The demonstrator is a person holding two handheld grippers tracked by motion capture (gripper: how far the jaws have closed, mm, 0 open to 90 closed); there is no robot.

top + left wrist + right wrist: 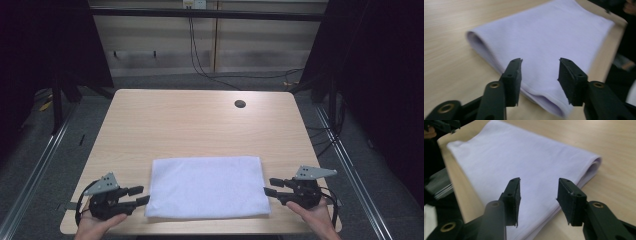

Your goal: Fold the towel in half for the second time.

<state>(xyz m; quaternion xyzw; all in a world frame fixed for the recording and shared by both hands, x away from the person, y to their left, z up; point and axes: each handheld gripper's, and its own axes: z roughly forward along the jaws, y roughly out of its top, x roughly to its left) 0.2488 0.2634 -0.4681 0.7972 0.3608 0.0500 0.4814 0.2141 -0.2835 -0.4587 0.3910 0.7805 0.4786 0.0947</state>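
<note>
The pale wooden surface (pixel 200 120) carries a folded white cloth (pixel 207 186) near its front edge. The left gripper (pixel 141 195) and right gripper (pixel 270 186) flank its short ends, jaws wide and holding nothing. Likely between folds; next, each must pinch a corner.

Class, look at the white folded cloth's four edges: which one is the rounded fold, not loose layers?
The far edge of the folded cloth, the long side facing the table's cable hole. In the left gripper view it curves over as a smooth roll, while the near edge shows separate layers.
</note>
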